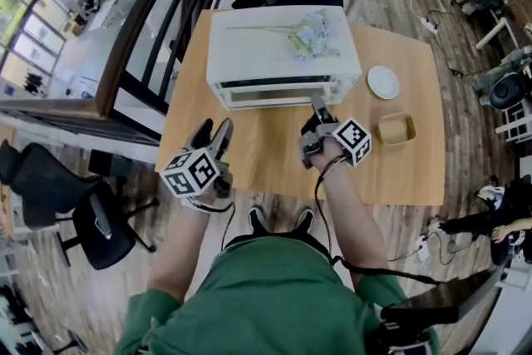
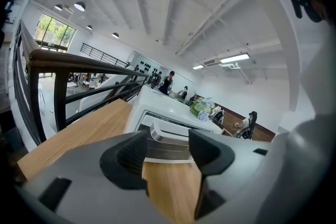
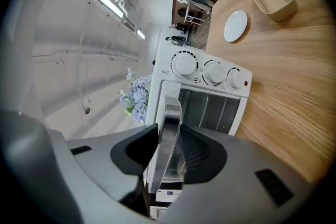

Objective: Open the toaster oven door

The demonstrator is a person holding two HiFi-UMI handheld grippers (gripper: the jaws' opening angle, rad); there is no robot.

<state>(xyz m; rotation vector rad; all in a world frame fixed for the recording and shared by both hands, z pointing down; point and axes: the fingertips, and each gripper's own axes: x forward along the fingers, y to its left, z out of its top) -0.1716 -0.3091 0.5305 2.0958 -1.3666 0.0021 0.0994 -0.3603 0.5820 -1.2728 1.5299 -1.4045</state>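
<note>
Status: toaster oven (image 1: 283, 54) sat on the worktop (image 1: 266, 166), door (image 3: 209, 110) facing me and, as far as I could tell, still shut. My right gripper (image 3: 170, 148) was closed on the door handle (image 3: 169, 123), a pad on each side of the bar, nearer the oven's knob end than mid-bar. My left gripper (image 2: 167, 150) hung in front of the oven's left half, jaws apart, only bare worktop between them.

How I reckoned to do the pull well:
- Door probably hinged along its bottom edge (a guess, the hinge wasn't visible), so pull out and then down along an arc, wrist rolling with the handle. No straight tug.
- The off-centre grip risked twisting the door or dragging the oven toward me, since it looked light. Slow start, firm clamp.
- Left gripper ready to brace the oven's front left corner if the body slid.
- Flowers (image 1: 313, 37) on the oven's top were the thing not to knock. Plate (image 1: 383, 82) and tan dish (image 1: 396, 130), right of the oven, looked clear of the door's swing.
</note>
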